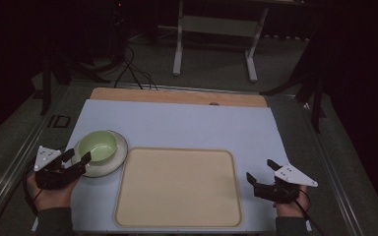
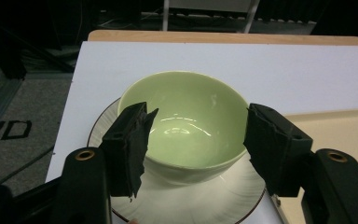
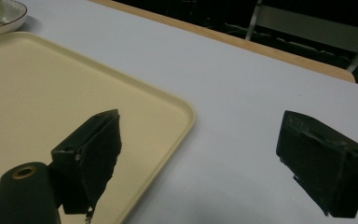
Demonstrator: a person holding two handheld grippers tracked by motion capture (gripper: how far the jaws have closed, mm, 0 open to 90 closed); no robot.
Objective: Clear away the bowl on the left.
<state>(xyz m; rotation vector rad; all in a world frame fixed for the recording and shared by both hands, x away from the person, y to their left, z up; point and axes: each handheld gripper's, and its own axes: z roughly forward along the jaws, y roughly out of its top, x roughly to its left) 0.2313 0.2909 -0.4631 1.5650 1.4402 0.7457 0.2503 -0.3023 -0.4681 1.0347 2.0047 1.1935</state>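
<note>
Green bowl (image 2: 186, 123) sits on a white plate (image 2: 214, 198) at the left of the surface (image 1: 187, 125), straight ahead of the left gripper (image 2: 193, 140), whose fingers (image 2: 130, 144) are spread wide either side of it, gripping nothing. Round, it has no long axis. The right gripper (image 3: 214, 158), also spread and empty, hovers well apart beside the bare tray (image 1: 177, 189). Beyond, the room is dark, with cables on the floor
</note>
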